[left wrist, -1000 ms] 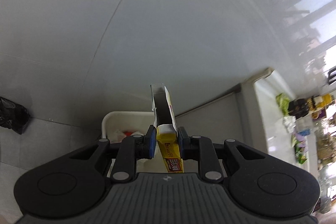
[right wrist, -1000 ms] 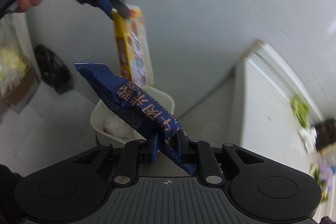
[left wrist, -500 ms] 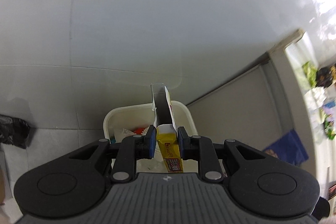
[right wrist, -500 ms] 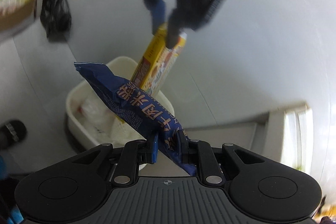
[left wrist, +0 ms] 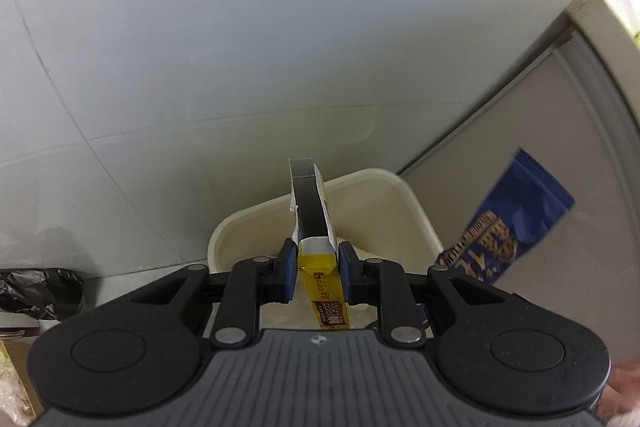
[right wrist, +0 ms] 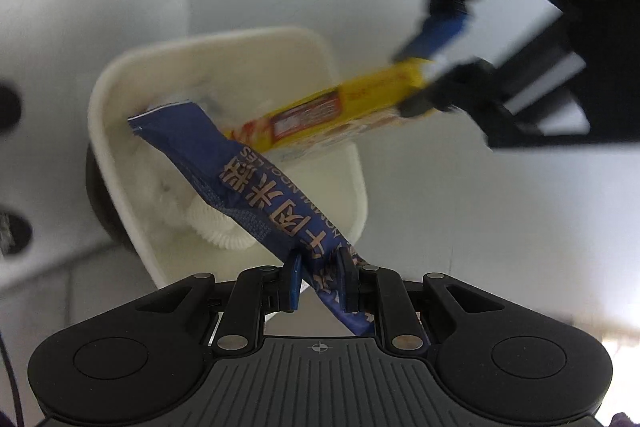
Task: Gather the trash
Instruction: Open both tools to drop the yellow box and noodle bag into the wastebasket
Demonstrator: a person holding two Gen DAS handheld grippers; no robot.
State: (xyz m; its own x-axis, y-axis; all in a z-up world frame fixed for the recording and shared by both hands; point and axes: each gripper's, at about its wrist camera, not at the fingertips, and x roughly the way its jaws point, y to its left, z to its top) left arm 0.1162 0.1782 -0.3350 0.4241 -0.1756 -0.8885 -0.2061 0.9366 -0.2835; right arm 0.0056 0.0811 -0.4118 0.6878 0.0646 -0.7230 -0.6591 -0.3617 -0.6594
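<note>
From the camera on my left tool, at the far left edge a crumpled black plastic bag [left wrist: 38, 291] lies on the pale tiled floor against the white wall [left wrist: 280, 27]. At the centre, my left gripper [left wrist: 316, 267] is nearly closed, its two blue pads pressing the sides of a yellow carton [left wrist: 320, 275]. The carton's open end points away from me, showing a dark inside. Just beyond it sits a cream-coloured bin [left wrist: 404, 203], standing where the wall meets a grey cabinet side [left wrist: 540, 187]. To the right, a dark blue snack wrapper [left wrist: 508, 227] with tan lettering hangs in front of the cabinet, and a bit of my hand shows blurred in the bottom right corner.

From the camera on my right tool, the same bin [right wrist: 108, 131] fills the left and middle, seen from above. White crumpled rubbish [right wrist: 212, 223] lies inside it; what it is exactly I cannot tell. My right gripper [right wrist: 318, 281] is nearly closed, clamping the blue wrapper [right wrist: 240, 175], which runs up and to the left with its far end over the bin's opening. The yellow carton [right wrist: 332, 111] slants across the bin's right side, its lower end over the opening, just above the wrapper. At the upper right, blurred, my left gripper [right wrist: 420, 83] pinches the carton's other end.
</note>
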